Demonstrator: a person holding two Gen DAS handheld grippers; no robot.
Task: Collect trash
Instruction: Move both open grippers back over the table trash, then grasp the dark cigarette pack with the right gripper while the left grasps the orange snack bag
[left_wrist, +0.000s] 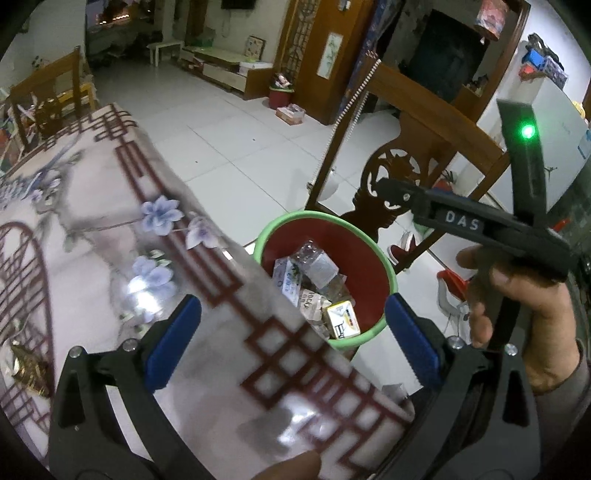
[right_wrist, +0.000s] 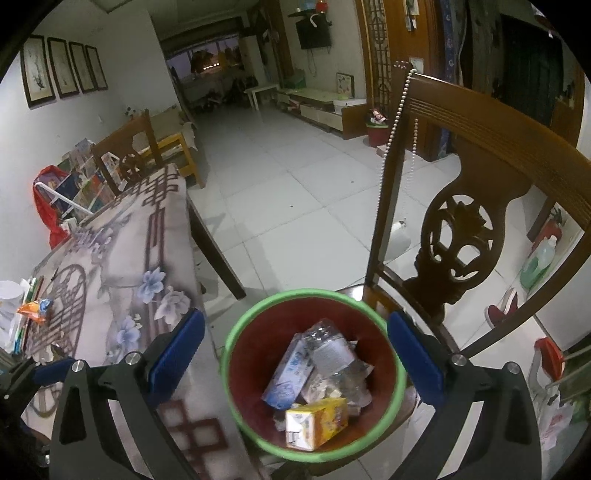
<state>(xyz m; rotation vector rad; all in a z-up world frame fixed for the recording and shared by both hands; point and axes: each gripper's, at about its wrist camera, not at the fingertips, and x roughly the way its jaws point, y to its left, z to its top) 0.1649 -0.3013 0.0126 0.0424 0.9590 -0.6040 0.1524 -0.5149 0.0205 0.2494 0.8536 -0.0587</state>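
Right wrist view: both grippers' fingers spread, empty. Yellow carton lies in the red bin on the chair; crumpled wrapper on table looks light, pinch its middle.

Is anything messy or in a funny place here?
Yes. The green-rimmed bin sits up on a wooden chair instead of the floor, and a crumpled gold wrapper lies on the flowered tablecloth.
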